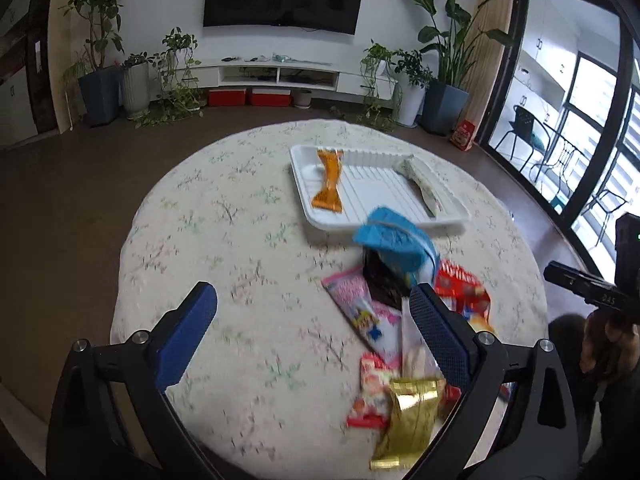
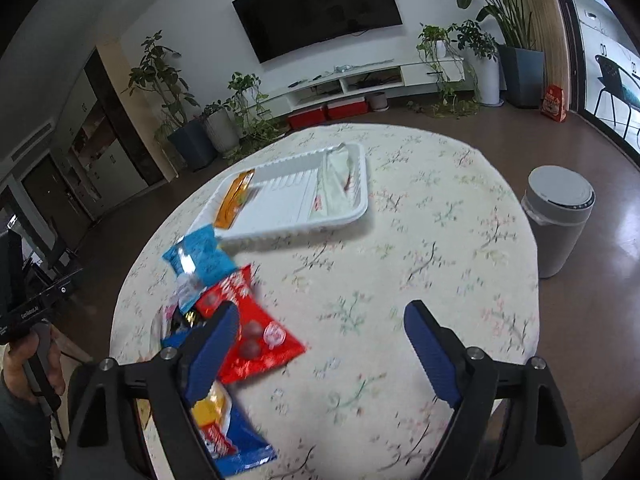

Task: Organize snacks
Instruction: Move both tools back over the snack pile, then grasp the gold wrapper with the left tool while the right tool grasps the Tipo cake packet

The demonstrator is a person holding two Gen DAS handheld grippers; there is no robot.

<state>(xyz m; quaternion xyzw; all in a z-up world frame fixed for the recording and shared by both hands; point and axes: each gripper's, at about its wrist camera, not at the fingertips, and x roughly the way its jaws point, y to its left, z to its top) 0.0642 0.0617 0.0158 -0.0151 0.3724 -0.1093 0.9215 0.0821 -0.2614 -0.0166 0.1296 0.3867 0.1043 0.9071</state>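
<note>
On the round worktop (image 1: 208,240), under a pale floral cloth: a white ribbed tray (image 1: 320,216), holding two snacks. Orange packet (image 1: 329,181) along the tray's left side, lying flat; pale green-white packet (image 1: 421,184) along the right side, leaning against the wall. Bare ribbed floor between them.

Just outside the tray's near edge: a blue packet (image 1: 394,242), blurred, overlapping the rim as seen from the left wrist. Nearer the cameras, a loose heap of unsorted snacks: black packet (image 1: 382,284), pink packet (image 1: 360,312), red packet (image 1: 462,292), gold packet (image 1: 408,416) over a red-and-white one (image 1: 370,394).

Left claw (image 1: 314,312): spread wide, gripping nothing, above the cloth with its right finger over the heap. Right claw (image 2: 320,328): likewise wide open and empty, left finger over the heap's edge.

From the right wrist only: a grey lidded bin (image 2: 558,220) on the floor beside the worktop, a blue-and-yellow packet (image 2: 228,428) at the near edge, round sweets printed on the red packet (image 2: 252,340), and the blue packet (image 2: 200,256) lying clear of the tray (image 2: 280,232). From the left wrist only: the gold and pink packets shown plainly. In each view, the other handheld device at the frame's edge.
</note>
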